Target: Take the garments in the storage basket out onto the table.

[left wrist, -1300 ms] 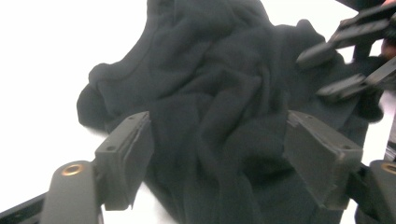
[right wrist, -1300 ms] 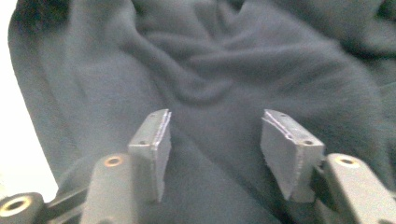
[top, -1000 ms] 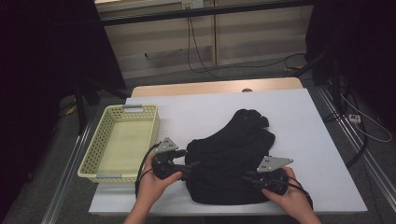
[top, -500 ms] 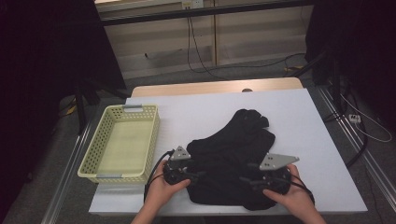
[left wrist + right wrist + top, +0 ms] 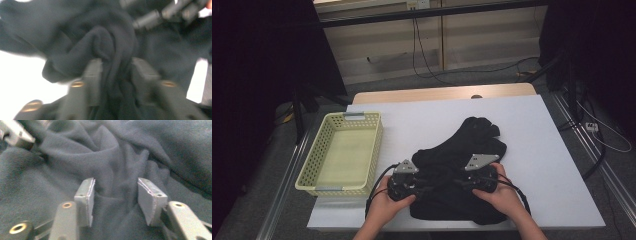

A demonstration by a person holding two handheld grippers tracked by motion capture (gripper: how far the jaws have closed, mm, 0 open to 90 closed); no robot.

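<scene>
Both claws closer together on black garment (image 5: 462, 165); basket (image 5: 319, 172) empty.

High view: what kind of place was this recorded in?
Probably a lab or workshop data-collection bench: a white-topped table on a railed frame, loose cables across the floor behind, and dark curtains at the sides.

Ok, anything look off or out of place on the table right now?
Nothing damaged or spilled. The black garment lies crumpled and bunched rather than flat. A thick fold sits between the left gripper jaws, and the right gripper has its jaws apart over loose fabric. The yellow basket sits square at the left.
</scene>
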